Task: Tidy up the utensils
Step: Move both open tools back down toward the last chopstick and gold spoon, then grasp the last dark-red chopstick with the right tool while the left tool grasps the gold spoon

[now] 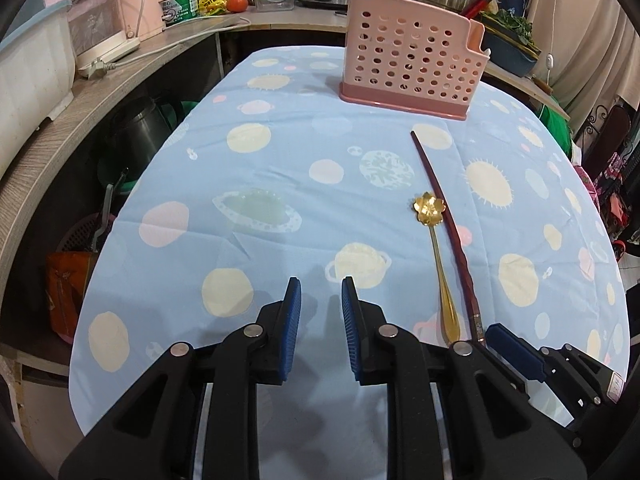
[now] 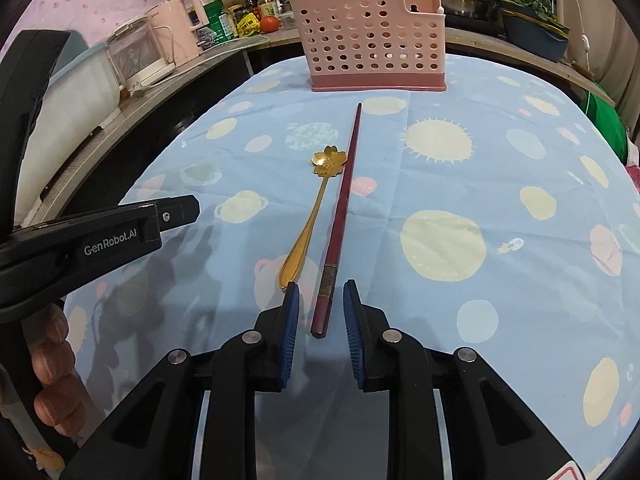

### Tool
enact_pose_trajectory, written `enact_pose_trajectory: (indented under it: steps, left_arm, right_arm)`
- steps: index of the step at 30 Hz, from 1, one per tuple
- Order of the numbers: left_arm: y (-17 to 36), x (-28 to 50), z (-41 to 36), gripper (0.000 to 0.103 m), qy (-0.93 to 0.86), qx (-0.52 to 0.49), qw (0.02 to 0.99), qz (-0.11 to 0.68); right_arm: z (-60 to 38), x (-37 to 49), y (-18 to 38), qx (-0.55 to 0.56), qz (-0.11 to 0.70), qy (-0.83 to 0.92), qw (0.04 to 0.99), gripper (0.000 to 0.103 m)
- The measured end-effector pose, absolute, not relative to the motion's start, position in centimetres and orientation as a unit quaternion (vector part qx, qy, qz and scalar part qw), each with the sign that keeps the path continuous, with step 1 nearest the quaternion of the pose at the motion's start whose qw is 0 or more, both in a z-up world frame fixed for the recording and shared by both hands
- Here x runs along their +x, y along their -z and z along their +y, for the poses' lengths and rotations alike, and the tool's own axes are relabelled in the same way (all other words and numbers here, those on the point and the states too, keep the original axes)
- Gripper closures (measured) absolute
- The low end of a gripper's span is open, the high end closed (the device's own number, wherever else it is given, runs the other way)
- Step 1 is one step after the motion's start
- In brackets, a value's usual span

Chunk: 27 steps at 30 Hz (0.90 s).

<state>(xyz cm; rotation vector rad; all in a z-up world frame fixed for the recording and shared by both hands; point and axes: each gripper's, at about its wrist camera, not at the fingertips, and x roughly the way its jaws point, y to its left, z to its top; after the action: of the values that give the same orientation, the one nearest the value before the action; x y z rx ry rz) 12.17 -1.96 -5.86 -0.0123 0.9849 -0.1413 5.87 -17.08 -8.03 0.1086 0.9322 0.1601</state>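
While the left gripper (image 1: 321, 286) hovers parted over the tablecloth (image 1: 280, 168), the right gripper (image 2: 320, 292), jaws apart, straddles the red chopstick's (image 2: 340, 208) end beside the gold flower spoon (image 2: 316, 200), near the pink utensil caddy (image 2: 368, 40).

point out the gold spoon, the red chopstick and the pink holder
spoon (image 2: 329, 161), right wrist view, on the flower-shaped bowl
chopstick (image 2: 345, 196), right wrist view, on the middle of the shaft
holder (image 1: 408, 60), left wrist view, on the perforated front wall
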Motion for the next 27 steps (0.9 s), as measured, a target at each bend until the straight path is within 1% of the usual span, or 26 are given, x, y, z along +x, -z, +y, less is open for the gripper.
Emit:
enact_pose_trajectory:
  steps: [1,2,3,4,8,12,17,27]
  left_arm:
    - [6.0,12.1,-2.0,0.083,0.069,-0.006,0.878,0.474]
    - [6.1,12.1,-2.1,0.082,0.07,-0.005,0.877,0.475]
    - [6.1,12.1,-2.2,0.079,0.07,-0.005,0.877,0.476]
    - [6.2,12.0,-2.2,0.077,0.071,-0.005,0.876,0.476]
    - [6.2,11.8,-2.7,0.066,0.078,-0.004,0.877,0.474]
    - [6.2,11.5,-3.5,0.058,0.089,-0.004,0.875,0.475]
    - [6.2,11.1,-4.9,0.05,0.109,0.0,0.874,0.474]
    - [7.3,10.7,-7.9,0.049,0.14,0.006,0.86,0.49]
  right_arm:
    - [-17.0,5.9,8.1,0.049,0.447,-0.074,0.89,0.085]
    - [-17.0,5.9,8.1,0.045,0.446,-0.072,0.891,0.089]
    - [-17.1,5.9,8.1,0.041,0.446,-0.068,0.892,0.093]
    - [-17.2,5.9,8.1,0.038,0.445,-0.065,0.892,0.094]
    - [-18.0,5.7,8.1,0.046,0.444,-0.058,0.893,0.096]
    - [-19.2,5.4,8.1,0.06,0.443,-0.046,0.893,0.096]
    - [-21.3,4.9,8.0,0.079,0.441,-0.024,0.893,0.096]
    - [-23.6,4.2,8.0,0.107,0.443,-0.013,0.89,0.096]
